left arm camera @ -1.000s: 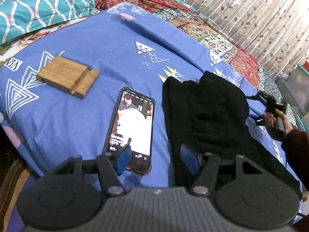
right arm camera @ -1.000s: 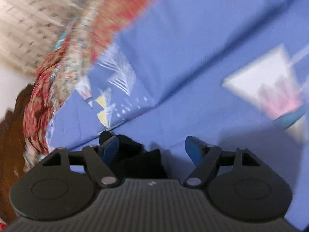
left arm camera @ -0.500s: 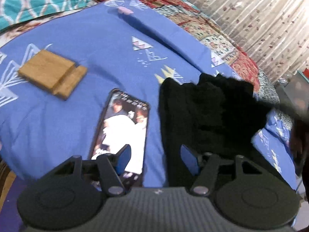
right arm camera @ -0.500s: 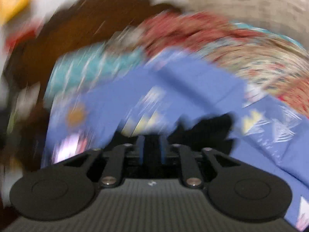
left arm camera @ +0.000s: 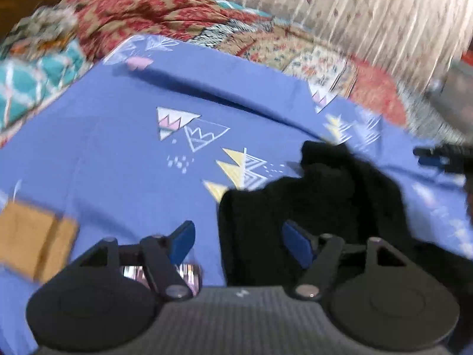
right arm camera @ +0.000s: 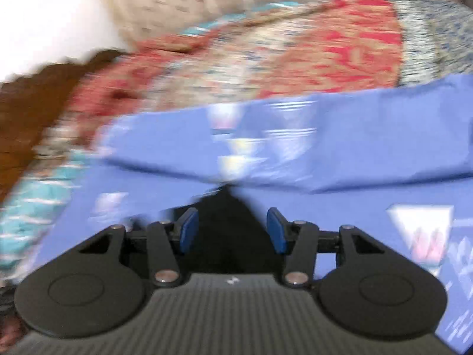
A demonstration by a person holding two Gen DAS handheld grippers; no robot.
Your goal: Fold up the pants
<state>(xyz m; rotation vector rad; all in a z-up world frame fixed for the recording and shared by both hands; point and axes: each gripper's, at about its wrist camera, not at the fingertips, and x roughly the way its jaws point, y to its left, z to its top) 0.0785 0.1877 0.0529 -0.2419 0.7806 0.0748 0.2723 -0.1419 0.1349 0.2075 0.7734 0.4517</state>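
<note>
The black pants (left arm camera: 319, 204) lie bunched on the blue patterned bedsheet (left arm camera: 118, 153), right of centre in the left wrist view. My left gripper (left arm camera: 238, 244) is open and empty, with the pants' left edge between its blue pads. My right gripper (right arm camera: 232, 230) is open, with black pants cloth (right arm camera: 227, 224) lying between and just beyond its pads. The right gripper also shows at the right edge of the left wrist view (left arm camera: 440, 158), beyond the pants. Both views are blurred.
A wooden phone stand (left arm camera: 32, 242) lies on the sheet at the left. A phone (left arm camera: 161, 273) shows partly behind my left finger. Red patterned blankets (left arm camera: 165, 11) and a teal pillow (left arm camera: 26, 82) lie at the back, curtains behind.
The right gripper was open, shut half a second ago, and is open again. The left gripper has tilted up and moved forward over the phone. The pants look more bunched.
</note>
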